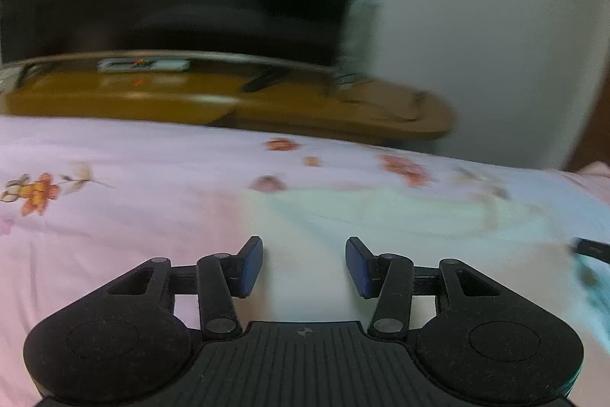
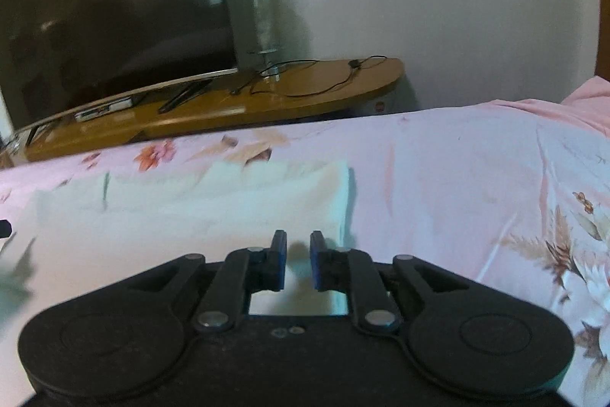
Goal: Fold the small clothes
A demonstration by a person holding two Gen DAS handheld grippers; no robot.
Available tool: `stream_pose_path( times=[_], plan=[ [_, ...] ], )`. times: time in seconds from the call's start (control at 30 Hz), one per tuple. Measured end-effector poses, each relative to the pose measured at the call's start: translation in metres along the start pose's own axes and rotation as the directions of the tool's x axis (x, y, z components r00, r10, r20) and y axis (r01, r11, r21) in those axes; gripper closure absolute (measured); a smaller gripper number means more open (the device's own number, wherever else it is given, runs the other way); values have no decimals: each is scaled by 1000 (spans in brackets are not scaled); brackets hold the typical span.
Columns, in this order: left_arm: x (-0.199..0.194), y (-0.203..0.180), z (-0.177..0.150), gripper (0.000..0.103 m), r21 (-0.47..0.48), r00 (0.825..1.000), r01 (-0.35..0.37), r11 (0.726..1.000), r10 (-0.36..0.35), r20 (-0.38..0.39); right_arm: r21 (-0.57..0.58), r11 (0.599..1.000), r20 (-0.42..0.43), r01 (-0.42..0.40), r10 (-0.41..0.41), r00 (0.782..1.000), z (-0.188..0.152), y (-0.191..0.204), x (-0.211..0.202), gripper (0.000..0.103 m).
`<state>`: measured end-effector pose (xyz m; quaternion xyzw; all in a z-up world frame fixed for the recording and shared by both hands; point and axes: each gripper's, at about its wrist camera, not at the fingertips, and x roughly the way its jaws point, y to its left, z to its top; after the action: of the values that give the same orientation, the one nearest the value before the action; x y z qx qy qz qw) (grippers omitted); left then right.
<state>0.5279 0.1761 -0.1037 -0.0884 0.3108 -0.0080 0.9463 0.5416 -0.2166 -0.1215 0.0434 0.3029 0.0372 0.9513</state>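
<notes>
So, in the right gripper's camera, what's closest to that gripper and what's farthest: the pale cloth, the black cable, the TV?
1. Pale cloth, directly below the right gripper on the bed.
2. Black cable, beyond the bed, on the wooden stand.
3. TV, upper left, behind the stand.

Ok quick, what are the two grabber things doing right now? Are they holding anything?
Left gripper: open, fingers wide apart, holding nothing, above the pale cloth.
Right gripper: open a little, nothing between its fingers, cloth just below.

The garment (image 2: 213,212) lies on the bedsheet (image 2: 457,178), with the television (image 2: 106,25) on the cabinet (image 2: 305,90) behind.
</notes>
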Motion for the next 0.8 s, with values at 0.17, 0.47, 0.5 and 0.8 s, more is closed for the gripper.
stream_pose_path(
  times=[0.17,0.47,0.5,0.8],
  plan=[
    [32,21,12,55,-39,999,-38,999,38,-8,-17,999,27,-31,31,999,1,0,11,85],
    [56,32,8,55,-40,994,-104,994,103,-40,-69,998,-6,-2,1,1000,-11,-1,22,92],
    [52,31,9,55,-45,993,-113,993,111,-47,-72,997,-8,-1,1,1000,-10,0,22,92],
    [4,-12,-42,49,75,998,-44,996,47,-39,-125,992,-28,30,-34,999,-20,6,7,86]
  ],
)
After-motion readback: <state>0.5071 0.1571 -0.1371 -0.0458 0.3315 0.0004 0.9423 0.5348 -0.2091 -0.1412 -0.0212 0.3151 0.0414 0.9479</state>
